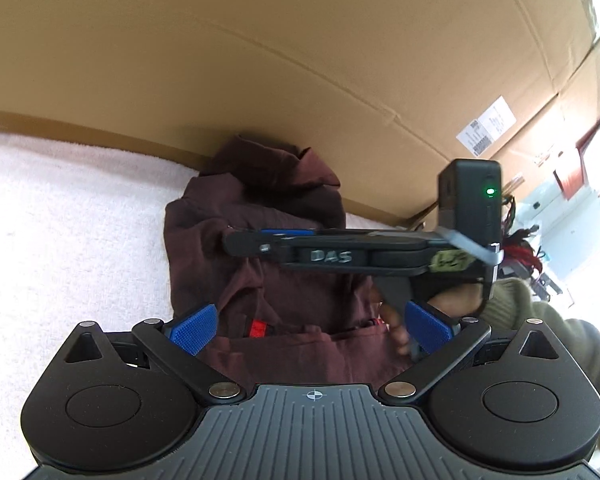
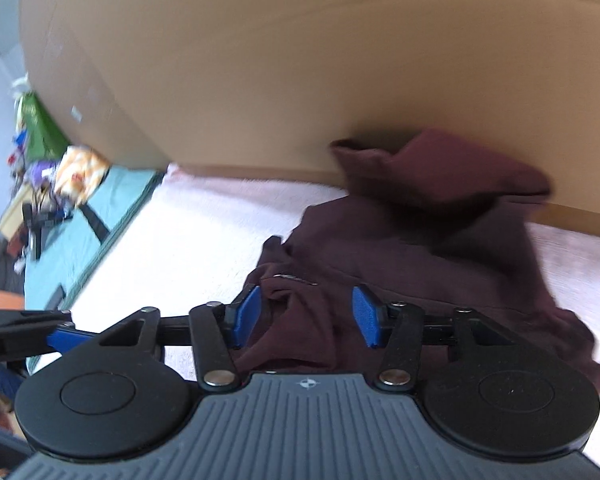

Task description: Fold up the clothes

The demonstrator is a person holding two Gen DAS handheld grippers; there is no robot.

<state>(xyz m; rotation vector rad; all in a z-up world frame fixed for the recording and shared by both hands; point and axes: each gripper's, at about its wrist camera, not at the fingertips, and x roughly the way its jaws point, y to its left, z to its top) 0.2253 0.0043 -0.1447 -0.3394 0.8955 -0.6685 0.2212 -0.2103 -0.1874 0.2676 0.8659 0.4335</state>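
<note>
On fluffy white towel [image 1: 60,208], crumpled maroon garment [image 1: 260,208].

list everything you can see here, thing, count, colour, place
garment: one, maroon, crumpled on the white cover against the box
white cover: one, fuzzy, under the garment
cardboard box: one, brown, behind the garment
teal mat: one, far left in the right wrist view
clutter: several, mixed colours, blurred, on the mat
left gripper: one, black, blue pads, open over the garment
right gripper: one, same colours, open over the garment
hand: one, olive sleeve, holding the right gripper
</note>
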